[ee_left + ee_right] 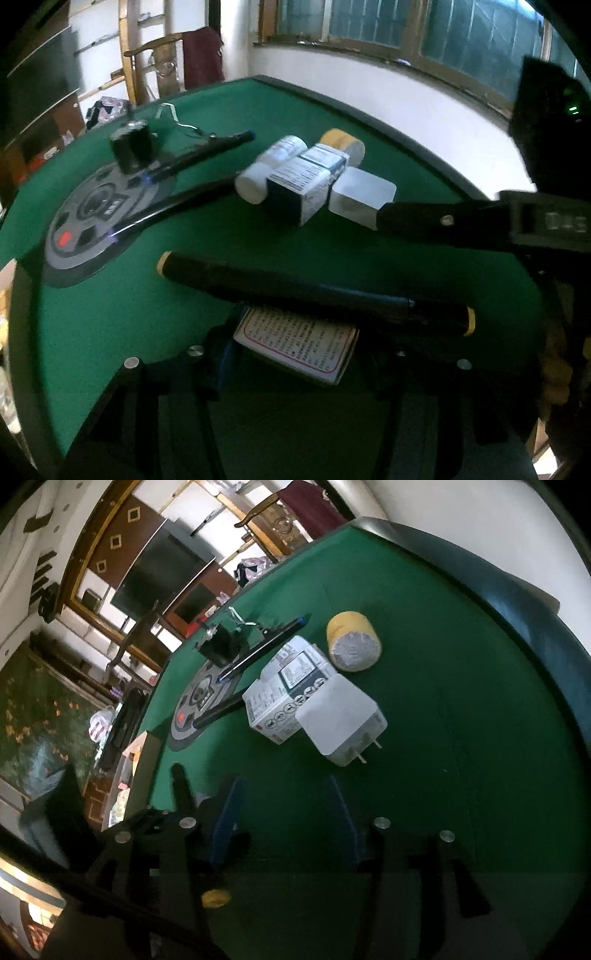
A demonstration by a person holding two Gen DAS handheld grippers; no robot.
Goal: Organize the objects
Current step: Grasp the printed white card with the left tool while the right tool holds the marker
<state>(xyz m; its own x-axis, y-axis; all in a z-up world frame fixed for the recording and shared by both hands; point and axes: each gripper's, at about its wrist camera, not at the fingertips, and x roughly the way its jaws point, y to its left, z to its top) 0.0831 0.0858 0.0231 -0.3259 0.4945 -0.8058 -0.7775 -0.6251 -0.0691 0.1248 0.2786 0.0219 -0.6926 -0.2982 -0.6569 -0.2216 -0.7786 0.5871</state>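
Printed box (295, 347), small and white with a red border around its text, sits between the fingers of the left hand-held gripper (297, 332), low in the left wrist view. The blue pad on the nine o'clock side lies against the box's edge. The finger on the three o'clock side is mostly hidden in shadow, but the jaws look clamped on the box. Just past it toward twelve o'clock, a black tube (314, 291) with yellow ends lies crosswise on the green surface (110, 314) and covers the far edge of the box.

The right hand-held gripper (284, 797) has its two blue pads apart, with only green felt between them. A white charger (340, 720) lies just beyond its fingertips at about one o'clock, prongs pointing toward five o'clock, not touched in that view. In the left wrist view this gripper's black finger comes in from three o'clock and its tip is at the charger's edge.

Touching the charger at its ten o'clock side is a white and blue carton (280, 701). A white bottle (266, 170) lies on its side against the carton. A yellow tape roll (354, 642) stands near the cluster at twelve o'clock, a little apart from it.

Farther out toward ten o'clock, two dark pens (207, 155) reach across a round grey panel (85, 221) set into the surface. A short black cylinder (133, 147) stands upright at the panel's far edge.
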